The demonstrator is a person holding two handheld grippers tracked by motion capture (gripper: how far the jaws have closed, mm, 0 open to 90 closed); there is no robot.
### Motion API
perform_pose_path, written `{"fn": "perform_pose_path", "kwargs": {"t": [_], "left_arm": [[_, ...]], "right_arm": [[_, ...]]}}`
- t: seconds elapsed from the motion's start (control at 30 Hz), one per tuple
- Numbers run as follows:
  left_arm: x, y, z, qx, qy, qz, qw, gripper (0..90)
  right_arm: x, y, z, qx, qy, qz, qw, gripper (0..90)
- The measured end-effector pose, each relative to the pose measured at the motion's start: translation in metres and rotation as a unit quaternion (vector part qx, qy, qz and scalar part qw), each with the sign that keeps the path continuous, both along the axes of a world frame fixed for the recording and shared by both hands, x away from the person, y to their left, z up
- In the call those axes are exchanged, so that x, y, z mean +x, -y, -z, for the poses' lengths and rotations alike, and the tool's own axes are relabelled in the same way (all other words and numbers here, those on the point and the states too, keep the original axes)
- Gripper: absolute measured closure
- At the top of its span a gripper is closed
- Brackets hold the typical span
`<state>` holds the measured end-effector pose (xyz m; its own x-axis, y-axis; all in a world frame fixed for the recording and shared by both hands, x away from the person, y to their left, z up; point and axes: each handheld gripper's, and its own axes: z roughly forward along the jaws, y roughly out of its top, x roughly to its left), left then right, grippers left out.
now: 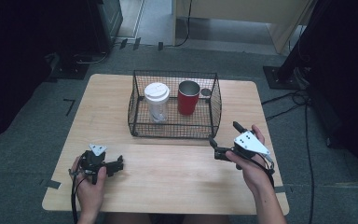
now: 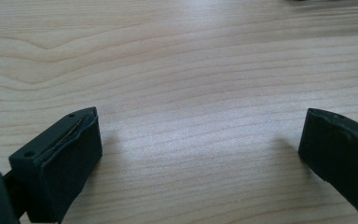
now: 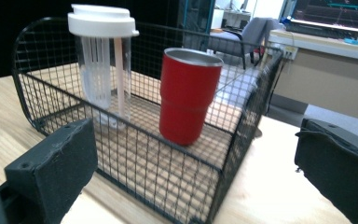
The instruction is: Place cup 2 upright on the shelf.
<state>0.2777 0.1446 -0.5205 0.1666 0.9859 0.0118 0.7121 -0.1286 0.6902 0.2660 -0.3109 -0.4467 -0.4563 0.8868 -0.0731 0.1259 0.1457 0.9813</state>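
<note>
A black wire basket point(image 1: 137, 125) point(image 3: 242, 154) stands at the middle back of the wooden table point(image 1: 168, 172). Inside it are a clear tumbler with a white lid point(image 1: 156, 100) point(image 3: 103, 65) on the left and a red metal cup point(image 1: 188, 97) point(image 3: 186, 98) on the right, both upright. My right gripper point(image 1: 224, 134) point(image 3: 195, 154) is open just off the basket's front right corner and holds nothing. My left gripper point(image 1: 118, 165) point(image 2: 200, 128) rests near the table's front left, open, with bare wood between its jaws.
A small grey round object point(image 1: 206, 92) lies by the basket's right wall, behind the red cup. Bare wood point(image 1: 177, 168) stretches between the two grippers. Cables point(image 1: 289, 100) and a black stand base point(image 1: 279, 77) sit on the floor to the right.
</note>
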Motion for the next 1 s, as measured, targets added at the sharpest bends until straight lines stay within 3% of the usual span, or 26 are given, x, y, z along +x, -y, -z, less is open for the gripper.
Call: {"fn": "perform_pose_path", "kwargs": {"t": [0.5, 0.8, 1.0], "left_arm": [[0.000, 0.000, 0.000, 0.000, 0.000, 0.000, 1.0000, 0.1], [0.000, 0.000, 0.000, 0.000, 0.001, -0.001, 1.0000, 0.1], [0.000, 0.000, 0.000, 0.001, 0.001, 0.000, 1.0000, 0.1]], "right_arm": [[-0.031, 0.045, 0.044, -0.009, -0.035, 0.060, 0.9975, 0.0], [-0.049, 0.070, 0.062, -0.008, -0.056, 0.092, 0.9942, 0.0], [-0.059, 0.082, 0.074, -0.025, -0.077, 0.108, 0.9909, 0.0]]}}
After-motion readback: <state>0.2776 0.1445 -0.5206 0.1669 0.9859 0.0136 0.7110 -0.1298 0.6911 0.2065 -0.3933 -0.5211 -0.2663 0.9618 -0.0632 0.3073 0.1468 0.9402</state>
